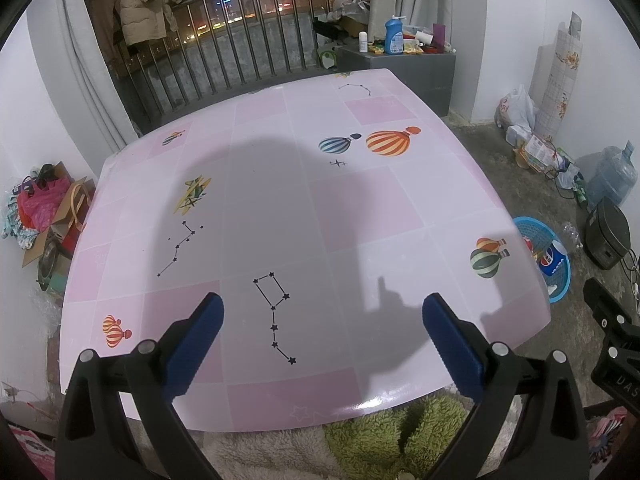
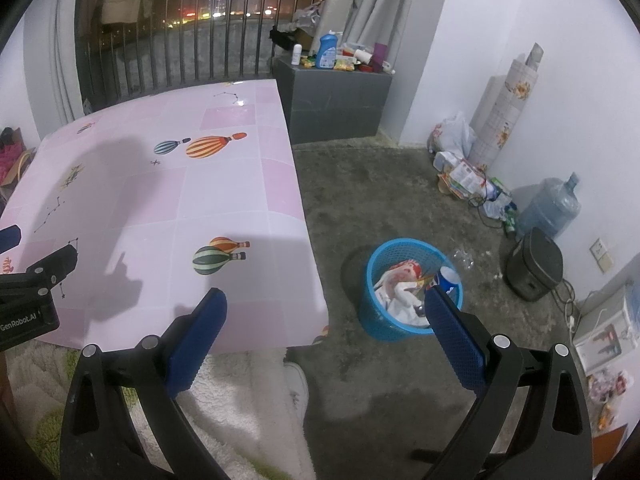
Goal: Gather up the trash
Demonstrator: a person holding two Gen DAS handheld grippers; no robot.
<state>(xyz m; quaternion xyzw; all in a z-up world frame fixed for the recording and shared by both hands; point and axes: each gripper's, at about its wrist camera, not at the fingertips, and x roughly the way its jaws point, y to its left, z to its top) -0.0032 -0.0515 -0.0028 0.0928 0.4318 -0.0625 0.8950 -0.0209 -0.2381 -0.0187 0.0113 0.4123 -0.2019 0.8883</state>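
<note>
A blue plastic basket (image 2: pixel 374 322) stands on the floor to the right of the pink table (image 2: pixel 224 208); it holds crumpled white and red wrappers (image 2: pixel 400 284) and a blue soda can (image 2: pixel 448 278). The same basket (image 1: pixel 558 276) shows past the table's right edge in the left wrist view. My left gripper (image 1: pixel 322 338) hovers open over the near part of the pink table (image 1: pixel 360 208), nothing between its blue fingers. My right gripper (image 2: pixel 326 330) is open and holds nothing, above the table's near right corner and the floor. The left gripper's body (image 2: pixel 36 296) appears at the right wrist view's left edge.
A clear crushed bottle (image 2: pixel 464 258) lies on the floor behind the basket. A dark round appliance (image 2: pixel 534 266), a water jug (image 2: pixel 550 208) and bags (image 2: pixel 456 140) line the right wall. A grey cabinet (image 2: pixel 336 100) stands behind the table. A person's fleece-covered lap (image 2: pixel 240 400) is below.
</note>
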